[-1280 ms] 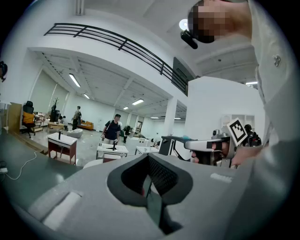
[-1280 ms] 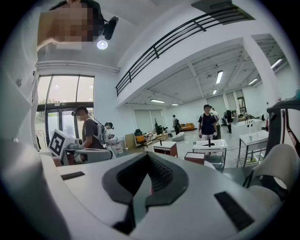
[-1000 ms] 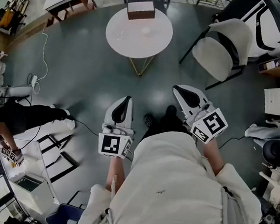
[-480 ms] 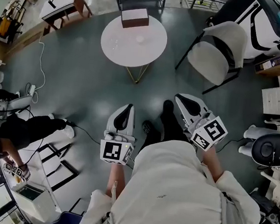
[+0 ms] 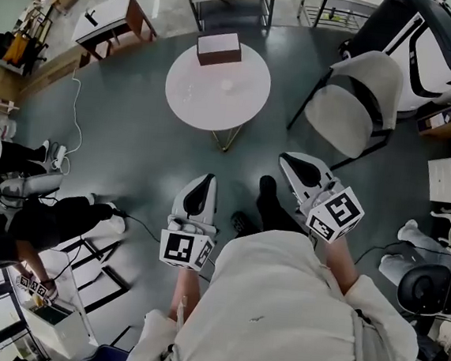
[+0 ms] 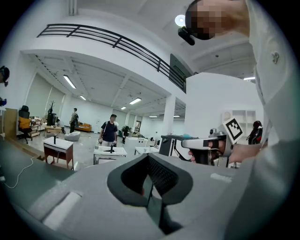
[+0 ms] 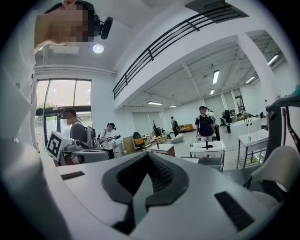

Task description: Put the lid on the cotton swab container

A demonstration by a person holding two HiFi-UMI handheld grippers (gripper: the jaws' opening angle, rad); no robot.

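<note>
The left gripper (image 5: 203, 183) and right gripper (image 5: 297, 164) are both closed on nothing, held at the person's waist; the step in hand is probably the approach to the round white table (image 5: 244, 110), well ahead; best to come up square and open the jaws before reaching; pale specks (image 5: 226, 84) near its middle may be the cotton swab container and lid, too small to tell; a brown box (image 5: 219, 48) sits at its far edge; grey floor (image 5: 127, 127), a chair (image 5: 353, 93) to the right.

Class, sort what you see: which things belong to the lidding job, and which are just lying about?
Job: left gripper, right gripper, both shut and empty; round table; small pale item on it, too small to identify.
Lying about: brown box, chair, side desk, floor cable.
</note>
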